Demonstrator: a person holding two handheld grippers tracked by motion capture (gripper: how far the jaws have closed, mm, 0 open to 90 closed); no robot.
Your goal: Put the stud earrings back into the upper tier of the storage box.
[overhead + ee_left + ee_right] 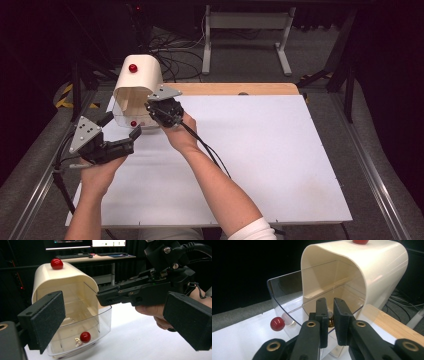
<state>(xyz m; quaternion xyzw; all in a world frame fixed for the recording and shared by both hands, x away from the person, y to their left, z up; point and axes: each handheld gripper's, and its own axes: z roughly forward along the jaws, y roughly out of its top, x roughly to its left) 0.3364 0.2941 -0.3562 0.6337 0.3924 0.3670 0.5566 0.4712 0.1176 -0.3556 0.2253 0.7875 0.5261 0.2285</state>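
A cream, arch-shaped box [142, 72] [65, 277] [382, 267] stands at the white board's far left corner, a red knob [132, 67] [56, 263] on its top. Its clear curved flap [122, 115] [102, 320] [284, 287] hangs open at the front and carries a second red knob [133, 123] [85, 337] [277, 323]. My right gripper [150, 107] [100, 297] [330, 301] reaches into the box's mouth, shut to a narrow slit. A small brass-coloured piece [330, 321] shows in that slit; whether it is gripped I cannot tell. My left gripper [121, 126] [112, 315] hovers open just in front of the flap.
The white board [260, 150] covers a wooden table whose edge [235, 88] shows at the back. The right gripper's cable [210, 155] trails along the forearm. Beyond the table lie floor cables [175, 55] and a white desk frame [245, 20].
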